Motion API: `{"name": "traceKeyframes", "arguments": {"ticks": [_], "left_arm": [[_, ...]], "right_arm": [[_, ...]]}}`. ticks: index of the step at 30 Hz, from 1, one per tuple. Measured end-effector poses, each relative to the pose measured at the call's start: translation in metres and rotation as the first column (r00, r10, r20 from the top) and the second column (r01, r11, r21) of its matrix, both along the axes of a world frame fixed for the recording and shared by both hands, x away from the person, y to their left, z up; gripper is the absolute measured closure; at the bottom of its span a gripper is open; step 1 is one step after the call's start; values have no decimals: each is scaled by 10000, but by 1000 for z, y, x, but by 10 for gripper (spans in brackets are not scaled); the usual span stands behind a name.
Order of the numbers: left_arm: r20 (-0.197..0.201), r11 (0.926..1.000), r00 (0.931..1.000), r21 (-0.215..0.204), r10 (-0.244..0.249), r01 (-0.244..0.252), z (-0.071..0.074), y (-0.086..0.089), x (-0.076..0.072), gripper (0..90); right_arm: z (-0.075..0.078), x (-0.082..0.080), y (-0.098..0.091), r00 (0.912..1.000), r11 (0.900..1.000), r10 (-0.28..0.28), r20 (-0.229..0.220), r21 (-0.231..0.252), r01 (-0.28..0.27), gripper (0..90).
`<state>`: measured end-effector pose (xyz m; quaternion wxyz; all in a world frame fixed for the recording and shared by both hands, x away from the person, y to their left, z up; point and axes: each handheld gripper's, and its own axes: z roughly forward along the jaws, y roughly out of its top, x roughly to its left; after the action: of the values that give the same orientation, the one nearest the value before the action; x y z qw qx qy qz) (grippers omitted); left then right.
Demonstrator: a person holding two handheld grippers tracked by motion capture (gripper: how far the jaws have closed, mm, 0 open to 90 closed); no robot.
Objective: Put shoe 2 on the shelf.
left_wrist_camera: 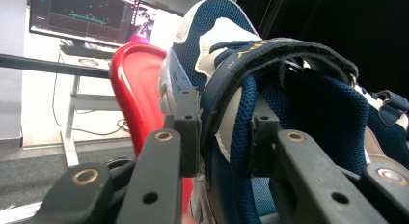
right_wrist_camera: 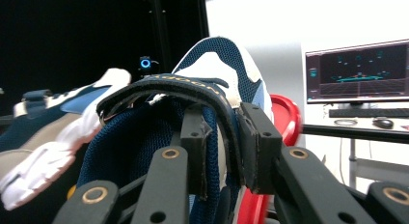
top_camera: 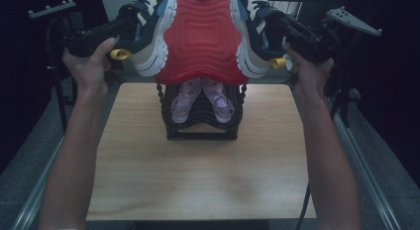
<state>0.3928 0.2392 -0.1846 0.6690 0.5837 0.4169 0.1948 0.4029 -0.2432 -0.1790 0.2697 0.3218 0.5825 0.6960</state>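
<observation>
Aloft, both tongs [top_camera: 126, 22] [top_camera: 277, 22] gripping sneakers [top_camera: 153, 27] beside red tray [top_camera: 203, 36].

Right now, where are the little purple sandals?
In the high view, the purple sandals sit in the black rack at the table's far middle, under the lifted red tray.

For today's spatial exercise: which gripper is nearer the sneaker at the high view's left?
Left. The left gripper clamps that sneaker; the right gripper clamps the other sneaker, across the red tray.
</observation>
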Motion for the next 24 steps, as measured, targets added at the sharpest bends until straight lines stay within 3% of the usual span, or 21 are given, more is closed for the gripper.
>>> {"name": "traceKeyframes", "arguments": {"ticks": [7, 9, 13, 20, 24], "left_arm": [[96, 9997, 10000, 225, 22, -24, 10, -24, 16, 723], [52, 9998, 9999, 149, 115, -115, 10, -30, 22, 723], [-16, 9987, 9998, 477, 198, -197, 6, -39, 32, 723], [5, 9934, 9980, 960, 631, -629, -3, -43, 44, 722], [1, 9894, 9973, 1262, 728, -722, -8, -50, 50, 723]], "right_arm": [[13, 14, 30, 9995, 9986, 299, 54, -429, -296, 731], [15, 17, 37, 9996, 9976, 282, 21, -640, -280, 731], [16, 26, 49, 9999, 9944, 76, 89, -1055, -66, 730], [7, 42, 68, 9996, 9826, -266, 53, -1836, 271, 730], [1, 51, 78, 9987, 9689, -507, 91, -2419, 514, 730]]}}
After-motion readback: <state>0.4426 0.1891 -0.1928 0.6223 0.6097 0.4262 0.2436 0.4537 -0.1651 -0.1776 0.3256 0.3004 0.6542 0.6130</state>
